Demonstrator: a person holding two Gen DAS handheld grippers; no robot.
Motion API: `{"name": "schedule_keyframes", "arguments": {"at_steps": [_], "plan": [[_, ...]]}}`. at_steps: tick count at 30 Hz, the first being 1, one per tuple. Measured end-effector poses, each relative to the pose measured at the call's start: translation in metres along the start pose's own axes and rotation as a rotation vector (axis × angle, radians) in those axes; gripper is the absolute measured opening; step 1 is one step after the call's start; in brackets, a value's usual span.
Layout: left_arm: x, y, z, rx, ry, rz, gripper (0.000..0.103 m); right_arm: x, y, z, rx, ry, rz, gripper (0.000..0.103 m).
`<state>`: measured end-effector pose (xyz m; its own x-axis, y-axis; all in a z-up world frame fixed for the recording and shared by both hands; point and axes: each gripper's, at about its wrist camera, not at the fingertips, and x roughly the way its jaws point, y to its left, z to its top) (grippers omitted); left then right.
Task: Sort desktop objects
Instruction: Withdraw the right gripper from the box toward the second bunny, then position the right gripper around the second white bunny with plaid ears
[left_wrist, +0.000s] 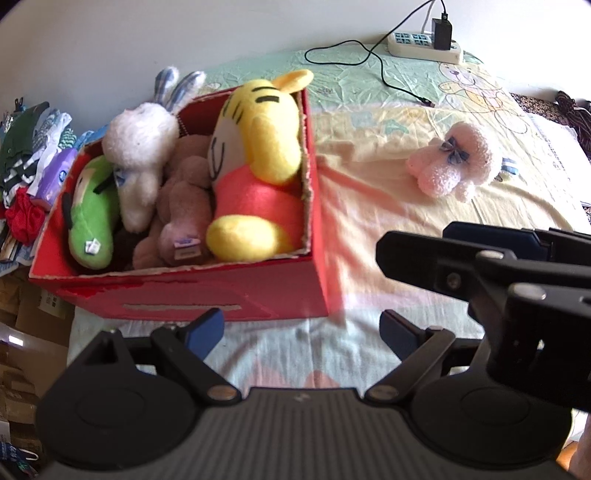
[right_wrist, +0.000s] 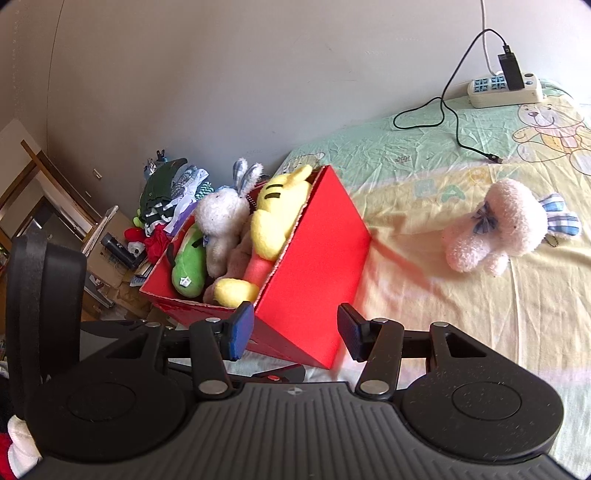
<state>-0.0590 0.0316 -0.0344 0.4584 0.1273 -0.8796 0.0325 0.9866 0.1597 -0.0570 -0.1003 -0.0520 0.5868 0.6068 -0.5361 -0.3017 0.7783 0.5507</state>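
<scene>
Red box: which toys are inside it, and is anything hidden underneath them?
The red box holds a yellow tiger plush, a white rabbit, a green plush and a brown plush. Whatever lies beneath them is covered.

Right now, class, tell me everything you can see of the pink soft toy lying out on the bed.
The pink soft toy looks like a fluffy plush animal with pale, fuzzy fabric. It has a blue checked bow on its head and blue-and-white checked ears sticking out behind. It lies on its side on the yellow part of the bedsheet, alone, well apart from the red box and touched by neither gripper. Its face cannot be made out.
</scene>
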Motion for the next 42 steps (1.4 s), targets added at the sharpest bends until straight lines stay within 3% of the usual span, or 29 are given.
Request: {"name": "schedule_keyframes", "arguments": {"at_steps": [19,22,24,27,31,42], "plan": [[0.033,-0.074,0.018,0.133,0.051,-0.078,0.093,-0.025,-0.083,-0.01,0.185,-0.015,-0.131,0.054],[0.041,-0.079,0.02,0.162,0.057,-0.103,0.094,-0.023,-0.091,-0.012,0.219,-0.014,-0.153,0.054],[0.044,-0.083,0.021,0.168,0.054,-0.128,0.102,-0.022,-0.097,-0.014,0.242,-0.016,-0.18,0.055],[0.047,-0.092,0.025,0.235,0.039,-0.179,0.096,-0.025,-0.105,-0.016,0.277,-0.023,-0.212,0.055],[0.052,-0.102,0.035,0.265,0.033,-0.221,0.097,-0.028,-0.117,-0.017,0.339,-0.049,-0.245,0.055],[0.086,-0.124,0.083,0.351,-0.008,-0.186,0.097,-0.027,-0.157,0.0,0.471,-0.125,-0.301,0.054]]}}
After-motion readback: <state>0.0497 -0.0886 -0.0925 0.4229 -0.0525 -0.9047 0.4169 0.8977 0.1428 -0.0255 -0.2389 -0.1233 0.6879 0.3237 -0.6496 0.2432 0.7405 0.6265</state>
